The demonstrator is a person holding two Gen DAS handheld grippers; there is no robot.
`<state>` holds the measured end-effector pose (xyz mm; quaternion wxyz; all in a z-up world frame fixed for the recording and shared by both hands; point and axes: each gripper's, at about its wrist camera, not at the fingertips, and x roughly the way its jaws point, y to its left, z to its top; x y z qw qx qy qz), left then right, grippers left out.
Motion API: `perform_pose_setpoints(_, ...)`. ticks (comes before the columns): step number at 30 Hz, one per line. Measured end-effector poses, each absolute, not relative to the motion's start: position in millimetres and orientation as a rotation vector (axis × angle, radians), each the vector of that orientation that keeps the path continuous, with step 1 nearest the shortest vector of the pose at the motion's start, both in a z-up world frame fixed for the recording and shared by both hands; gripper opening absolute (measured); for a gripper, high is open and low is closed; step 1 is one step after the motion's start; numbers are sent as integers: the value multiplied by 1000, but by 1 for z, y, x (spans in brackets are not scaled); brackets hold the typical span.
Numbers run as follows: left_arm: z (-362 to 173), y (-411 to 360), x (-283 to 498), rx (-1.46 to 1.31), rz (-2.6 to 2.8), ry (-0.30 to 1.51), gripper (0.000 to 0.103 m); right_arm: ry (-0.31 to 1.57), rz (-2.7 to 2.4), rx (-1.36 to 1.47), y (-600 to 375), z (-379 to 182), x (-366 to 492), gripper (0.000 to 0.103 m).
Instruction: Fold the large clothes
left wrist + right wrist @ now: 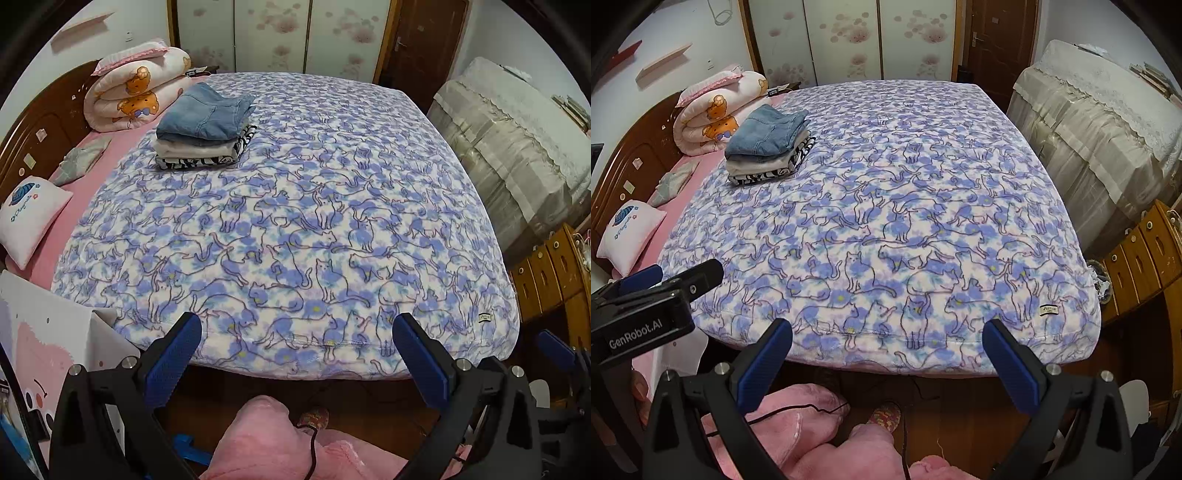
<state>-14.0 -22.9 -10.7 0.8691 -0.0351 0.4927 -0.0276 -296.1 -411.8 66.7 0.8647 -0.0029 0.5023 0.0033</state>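
both tongs released, nothing between the fingers. left tongs (297, 332) level, held off the near edge of the bed, blue-padded fingers (173, 354) spread wide and aimed across the mattress. right tongs (886, 338) same pose, fingers splayed, just beside the left unit, whose black body shows at the left of the right wrist view. neither touches the fleece blanket with purple cat print (295, 221), which lies flat over most of the bed. task items: stack of folded clothes (205, 129) on the far left part of the blanket, blue denim piece on top, pale grey-white piece under it, black-and-white zebra-pattern piece at the bottom. rolled pink bear-print quilt (133, 92) just behind the stack by the dark wooden headboard (37, 129). small white pillow (31, 218) on the pink sheet at left. person's legs in fuzzy pink trousers (820, 435) below the tongs, a black cable running over them.
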Motion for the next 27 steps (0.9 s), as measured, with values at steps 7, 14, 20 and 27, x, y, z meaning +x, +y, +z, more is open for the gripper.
perform_pose_setpoints(7,-11,-26,-13,-68,-60,1030,103,1054,-5,8,-413,64,-294,103)
perform_pose_setpoints(14,-10,-27,-11,-62,-63,1028,103,1059,-13,16,-415,61,-296,103)
perform_pose_setpoints(20,-10,-27,-11,-56,-67,1029,103,1059,-13,15,-416,61,-295,103)
perform_pose_setpoints(27,-10,-25,-7,-35,-81,1025,103,1060,-14,16,-417,61,-294,103)
